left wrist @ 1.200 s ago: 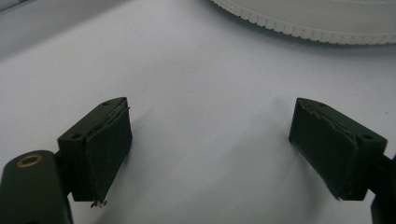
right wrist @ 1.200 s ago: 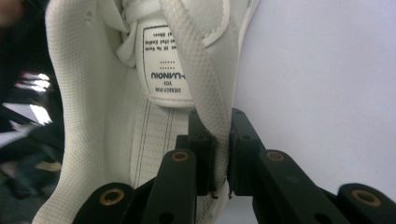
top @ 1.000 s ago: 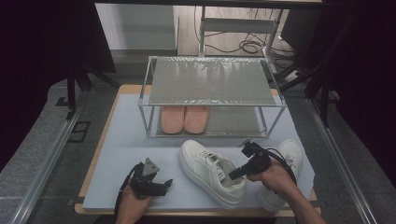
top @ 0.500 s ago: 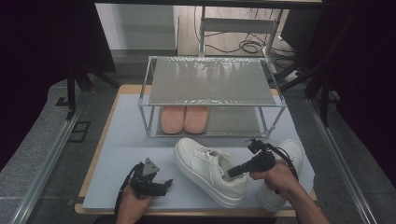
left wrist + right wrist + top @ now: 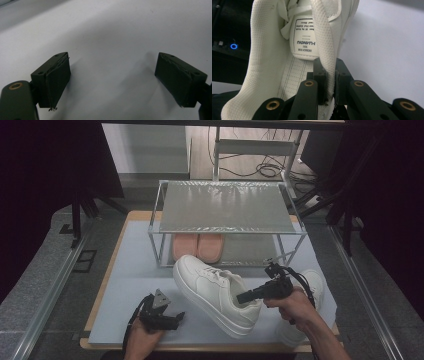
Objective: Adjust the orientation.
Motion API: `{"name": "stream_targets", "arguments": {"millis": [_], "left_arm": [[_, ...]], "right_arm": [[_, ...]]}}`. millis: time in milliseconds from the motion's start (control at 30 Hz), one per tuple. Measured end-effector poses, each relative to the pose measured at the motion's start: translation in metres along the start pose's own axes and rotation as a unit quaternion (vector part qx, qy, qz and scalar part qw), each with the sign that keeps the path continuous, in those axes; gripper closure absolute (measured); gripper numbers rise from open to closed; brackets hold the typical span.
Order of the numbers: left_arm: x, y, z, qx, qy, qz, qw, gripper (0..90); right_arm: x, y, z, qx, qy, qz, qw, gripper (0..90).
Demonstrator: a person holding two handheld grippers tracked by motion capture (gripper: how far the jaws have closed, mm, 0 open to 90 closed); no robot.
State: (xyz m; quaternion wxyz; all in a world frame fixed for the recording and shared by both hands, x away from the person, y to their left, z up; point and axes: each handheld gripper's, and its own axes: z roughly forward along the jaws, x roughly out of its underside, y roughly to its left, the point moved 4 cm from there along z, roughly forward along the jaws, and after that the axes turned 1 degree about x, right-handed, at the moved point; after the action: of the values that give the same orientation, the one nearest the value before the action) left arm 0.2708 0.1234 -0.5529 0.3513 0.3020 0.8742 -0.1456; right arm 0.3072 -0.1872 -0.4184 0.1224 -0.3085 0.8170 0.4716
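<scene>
2nd white sneaker (image 5: 310, 285) is mostly hidden behind the right hand (image 5: 295, 307) & right gripper (image 5: 245, 296), only toe & a bit of sole showing. Pink slippers (image 5: 197, 247) sit under the rack's top shelf (image 5: 225, 207), heels covered. In right gripper view the held sneaker (image 5: 294, 50) is cut off by the top edge; tongue label print too small to read. Bench (image 5: 130, 285) front edge is partly covered by forearms.

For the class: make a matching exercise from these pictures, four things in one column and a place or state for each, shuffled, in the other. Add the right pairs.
Things:
1. raised white shoe
2. pink slippers
3. left gripper
4. other white shoe

Places or states:
A. open, with nothing between its jaws
B. on the rack's lower shelf
C. on the mat beyond the right hand
D. pinched at its collar by the right gripper

Pairs: 1-D, 2-B, 3-A, 4-C
</scene>
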Motion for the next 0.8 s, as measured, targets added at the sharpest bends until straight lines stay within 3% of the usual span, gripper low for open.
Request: {"name": "stream_targets", "arguments": {"millis": [400, 800], "left_arm": [[0.0, -0.001, 0.0, 0.002, -0.001, -0.003, 1.0, 13.2], [0.0, -0.001, 0.0, 0.001, -0.002, -0.003, 1.0, 13.2]], "right_arm": [[-0.019, 0.021, -0.006, -0.042, -0.038, -0.015, 0.9983, 83.2], [-0.048, 0.024, -0.019, -0.04, -0.098, -0.007, 0.9944, 83.2]]}}
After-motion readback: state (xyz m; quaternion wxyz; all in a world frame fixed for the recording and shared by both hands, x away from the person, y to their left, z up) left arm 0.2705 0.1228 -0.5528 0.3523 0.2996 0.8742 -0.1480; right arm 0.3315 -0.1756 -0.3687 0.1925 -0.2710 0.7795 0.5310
